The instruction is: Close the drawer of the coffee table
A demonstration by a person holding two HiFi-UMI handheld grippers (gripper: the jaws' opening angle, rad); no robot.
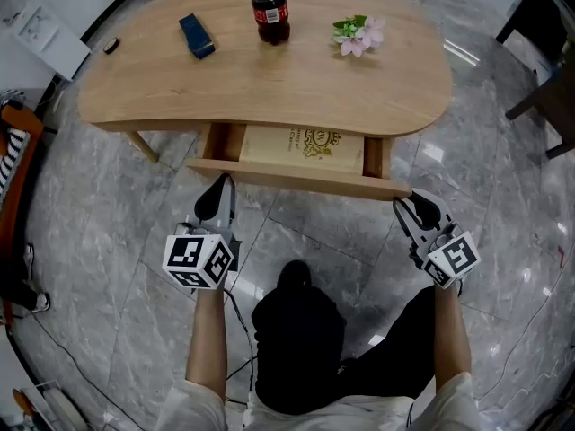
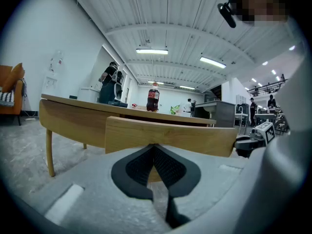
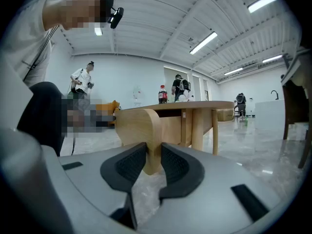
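Note:
The light wooden coffee table (image 1: 269, 79) has its drawer pulled out toward me. The drawer front (image 1: 296, 180) stands well clear of the table edge, and a pale printed box (image 1: 305, 146) lies inside. My left gripper (image 1: 220, 187) is at the front's left part. In the left gripper view its pads (image 2: 141, 167) meet at the tips, right up against the wooden front (image 2: 170, 135), with nothing between them. My right gripper (image 1: 409, 206) is at the front's right end. In the right gripper view its jaws (image 3: 153, 160) clasp the rounded end of the front (image 3: 141, 126).
On the tabletop stand a cola bottle (image 1: 270, 9), a blue box (image 1: 196, 36), a small flower bunch (image 1: 358, 34) and a small dark item (image 1: 110, 46). An orange seat (image 1: 18, 151) is at the left and a dark chair (image 1: 548, 79) at the right. The floor is grey marble.

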